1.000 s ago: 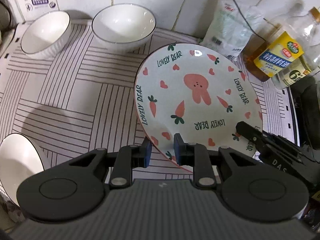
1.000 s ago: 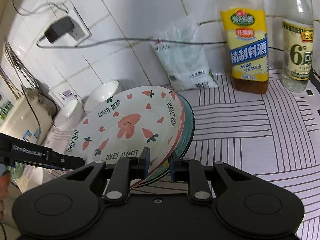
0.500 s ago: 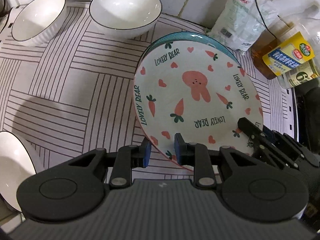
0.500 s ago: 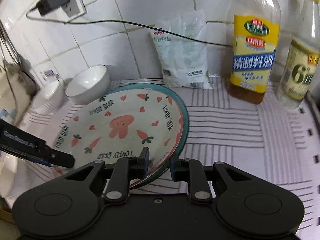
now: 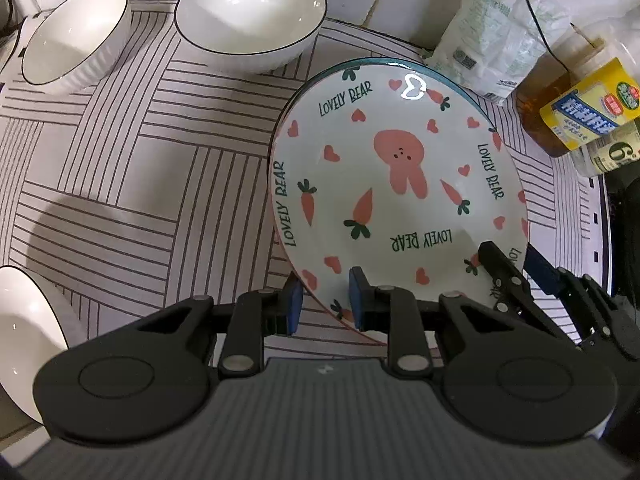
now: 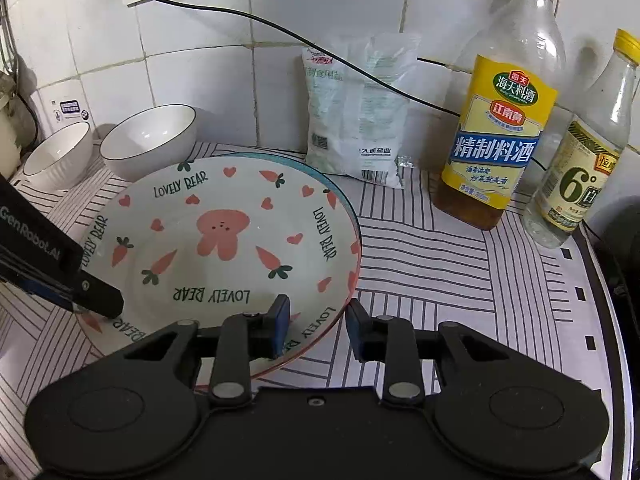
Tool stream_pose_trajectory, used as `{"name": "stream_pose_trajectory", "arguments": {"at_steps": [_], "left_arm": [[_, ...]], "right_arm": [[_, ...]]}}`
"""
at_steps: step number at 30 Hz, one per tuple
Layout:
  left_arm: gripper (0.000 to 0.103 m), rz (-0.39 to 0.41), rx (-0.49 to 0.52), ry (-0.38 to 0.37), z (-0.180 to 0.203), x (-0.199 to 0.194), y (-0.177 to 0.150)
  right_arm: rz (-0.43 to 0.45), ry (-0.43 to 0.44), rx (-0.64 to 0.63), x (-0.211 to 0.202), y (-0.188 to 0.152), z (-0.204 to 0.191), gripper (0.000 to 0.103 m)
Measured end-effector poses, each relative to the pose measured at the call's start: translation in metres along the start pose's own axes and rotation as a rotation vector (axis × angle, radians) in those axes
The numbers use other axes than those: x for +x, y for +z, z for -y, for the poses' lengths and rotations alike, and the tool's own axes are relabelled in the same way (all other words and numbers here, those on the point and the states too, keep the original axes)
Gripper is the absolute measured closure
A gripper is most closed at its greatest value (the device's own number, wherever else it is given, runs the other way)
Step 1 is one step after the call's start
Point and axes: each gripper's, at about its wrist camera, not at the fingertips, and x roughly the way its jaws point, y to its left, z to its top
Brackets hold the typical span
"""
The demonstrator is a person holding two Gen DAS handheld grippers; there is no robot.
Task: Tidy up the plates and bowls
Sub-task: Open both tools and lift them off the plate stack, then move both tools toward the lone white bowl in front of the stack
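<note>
A white plate with pink rabbit and carrots (image 5: pixel 400 184) (image 6: pixel 216 240) lies on a teal-rimmed plate (image 5: pixel 372 62) (image 6: pixel 336 196) on the striped mat. My left gripper (image 5: pixel 322 304) straddles the rabbit plate's near rim, jaws slightly apart around it. My right gripper (image 6: pixel 316 326) has opened; its jaws stand either side of the plate's right rim without pinching. Two white bowls (image 5: pixel 250 16) (image 5: pixel 74 36) stand at the back left, also in the right wrist view (image 6: pixel 150 140) (image 6: pixel 56 156). A third white bowl (image 5: pixel 24 332) sits at the left edge.
A white salt bag (image 6: pixel 356 108) leans on the tiled wall. A cooking wine bottle (image 6: pixel 502 128) and a vinegar bottle (image 6: pixel 580 168) stand at the back right. A black cable (image 6: pixel 280 28) runs across the wall. A dark object (image 6: pixel 624 248) sits at the right edge.
The plates came down level onto the mat. My right gripper's jaws widened and let go of the plate rim. My left gripper's jaws also look a little wider.
</note>
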Motion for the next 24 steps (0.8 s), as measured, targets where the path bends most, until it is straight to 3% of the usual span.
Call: {"name": "stream_pose_trajectory", "arguments": {"at_steps": [7,17,24], "left_arm": [[0.082,0.055,0.087,0.027,0.006,-0.025,-0.003],[0.082,0.131,0.210,0.002,-0.014,-0.105,-0.043],[0.078,0.179,0.273,-0.002,-0.049,-0.154,-0.067]], "right_arm": [[0.029,-0.032,-0.004,-0.004,-0.002,-0.006,0.066],[0.084,0.075,0.052,-0.086,0.008,-0.031,0.066],[0.101,0.133,0.080,-0.136,0.005,-0.059,0.052]]}}
